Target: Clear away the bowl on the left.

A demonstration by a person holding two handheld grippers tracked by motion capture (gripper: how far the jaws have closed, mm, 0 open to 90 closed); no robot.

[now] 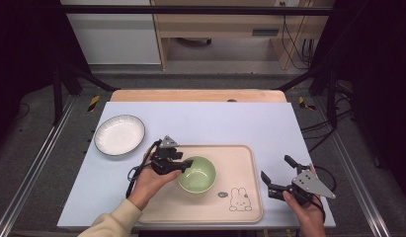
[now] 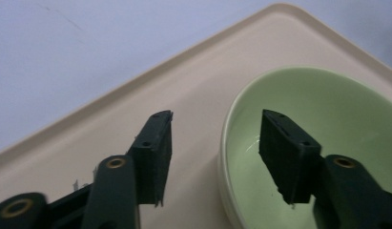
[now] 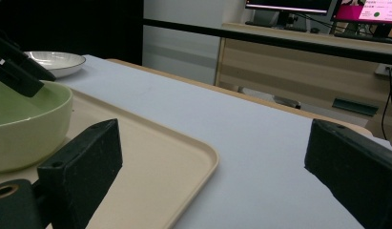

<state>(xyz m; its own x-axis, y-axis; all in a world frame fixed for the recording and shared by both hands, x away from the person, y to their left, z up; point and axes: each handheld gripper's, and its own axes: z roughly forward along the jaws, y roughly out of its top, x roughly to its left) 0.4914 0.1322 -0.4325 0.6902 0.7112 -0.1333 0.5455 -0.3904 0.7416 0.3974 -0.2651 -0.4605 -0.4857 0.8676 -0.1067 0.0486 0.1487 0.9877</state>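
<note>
As left claw (image 2: 215,157) straddles bowl (image 2: 327,119) rim (unpinched), on tray (image 2: 184,81)

Green bowl (image 1: 197,174); beige tray (image 1: 250,197), rabbit print; white plate (image 1: 119,134), dark rim.

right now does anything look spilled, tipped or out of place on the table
Nothing stands out. The green bowl sits upright on the tray, looking empty, and the white plate lies flat beside it on the table.
</note>
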